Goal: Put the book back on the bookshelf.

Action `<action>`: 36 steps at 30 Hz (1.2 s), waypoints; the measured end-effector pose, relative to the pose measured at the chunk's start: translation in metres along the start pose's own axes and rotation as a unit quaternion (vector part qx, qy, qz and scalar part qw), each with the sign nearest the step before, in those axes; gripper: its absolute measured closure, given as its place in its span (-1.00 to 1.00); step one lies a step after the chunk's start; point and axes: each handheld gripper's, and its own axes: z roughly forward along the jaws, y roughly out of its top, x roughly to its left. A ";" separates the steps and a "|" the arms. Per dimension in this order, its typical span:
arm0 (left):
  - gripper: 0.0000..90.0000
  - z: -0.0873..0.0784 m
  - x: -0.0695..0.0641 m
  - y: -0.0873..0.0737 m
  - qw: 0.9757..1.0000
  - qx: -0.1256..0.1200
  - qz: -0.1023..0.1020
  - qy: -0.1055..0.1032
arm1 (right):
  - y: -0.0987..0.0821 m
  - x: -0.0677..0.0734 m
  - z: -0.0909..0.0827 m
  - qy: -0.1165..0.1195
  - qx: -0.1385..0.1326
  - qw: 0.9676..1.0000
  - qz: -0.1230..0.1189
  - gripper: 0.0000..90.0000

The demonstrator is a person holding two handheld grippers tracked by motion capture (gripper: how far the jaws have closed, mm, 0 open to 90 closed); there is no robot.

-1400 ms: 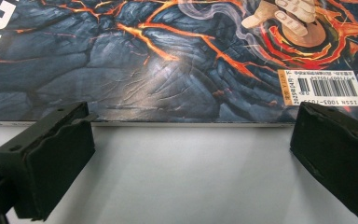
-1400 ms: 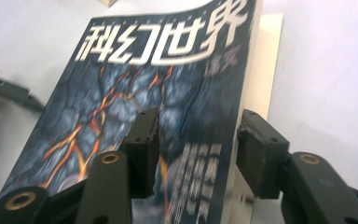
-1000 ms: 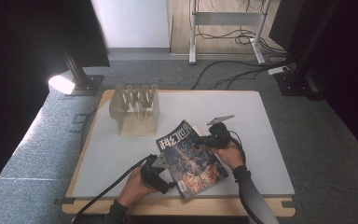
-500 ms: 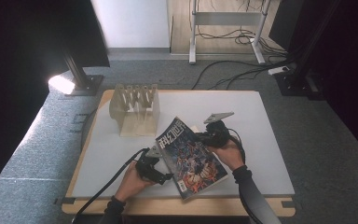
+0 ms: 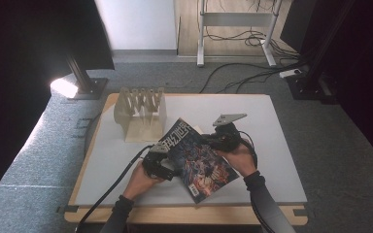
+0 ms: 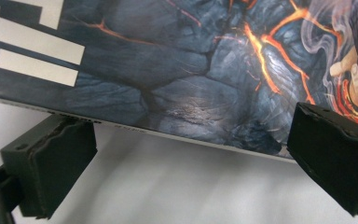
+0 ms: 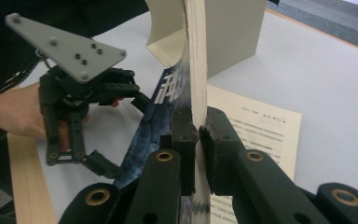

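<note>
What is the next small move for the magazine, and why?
Probably carry the magazine toward the wooden rack. The right gripper is shut on its edge and holds it tilted above the table. The left gripper is open, its fingers beside the lower edge, so it can only steady it.

Magazine [image 5: 200, 160] near table's [image 5: 277, 160] front edge, wooden rack [image 5: 141, 114] behind it, paper sheet [image 7: 256, 128] beneath
</note>
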 end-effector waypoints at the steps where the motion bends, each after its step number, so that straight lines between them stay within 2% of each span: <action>1: -0.94 -0.001 0.000 0.001 1.000 -0.002 -0.002 0.003 | 0.000 0.000 -0.001 0.001 -0.001 1.000 0.000 0.82; 8: -0.90 -0.002 0.010 0.008 0.999 -0.019 -0.038 0.009 | 0.002 0.001 -0.005 0.013 -0.010 1.000 -0.002 0.82; 12: -0.78 -0.006 0.010 0.010 0.999 -0.024 -0.039 0.014 | 0.002 0.000 -0.005 0.014 -0.006 1.000 -0.004 0.82; 17: -0.46 -0.019 0.008 0.014 0.997 -0.049 -0.048 0.020 | -0.001 -0.005 -0.007 0.013 -0.010 1.000 0.003 0.82; 21: -0.24 -0.022 0.007 0.018 0.997 -0.049 -0.052 0.011 | -0.002 -0.008 -0.009 0.011 -0.009 1.000 0.006 0.82; 27: 0.07 -0.031 0.007 0.023 0.996 -0.058 -0.069 -0.003 | -0.006 -0.010 -0.005 0.011 -0.007 1.000 0.008 0.82; 31: 0.23 -0.040 0.006 0.029 0.995 -0.062 -0.072 -0.007 | -0.006 -0.011 -0.007 0.010 -0.012 1.000 0.007 0.82; 36: 0.33 -0.050 0.003 0.040 0.996 -0.059 -0.066 0.004 | -0.003 -0.010 -0.011 0.007 -0.021 1.000 0.002 0.82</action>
